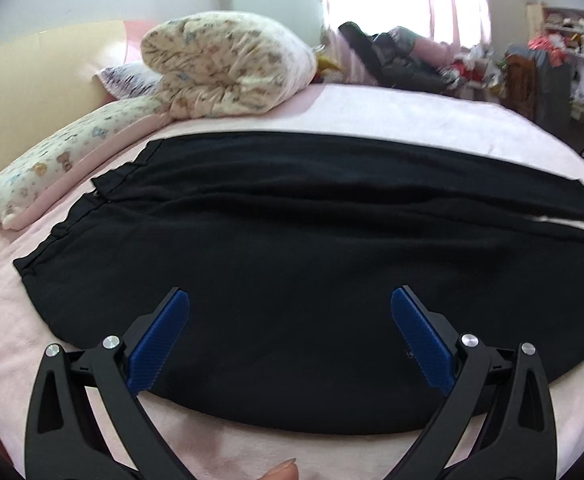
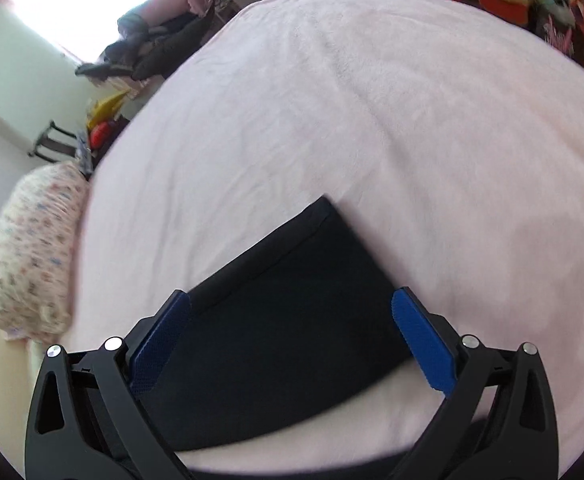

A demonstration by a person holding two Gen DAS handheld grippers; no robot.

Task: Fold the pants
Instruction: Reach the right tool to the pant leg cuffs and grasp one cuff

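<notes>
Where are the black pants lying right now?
The black pants lie spread flat on the pink bedsheet, waistband toward the floral pillow at left, right in front of the open left gripper.

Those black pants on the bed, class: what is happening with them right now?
A person is holding a two-finger claw in each hand over black fabric pants spread flat on a pink blanket-covered bed. The left claw is open above the near leg. The right claw is open over the leg's cuff end. Neither grips anything; no fold has begun.
</notes>
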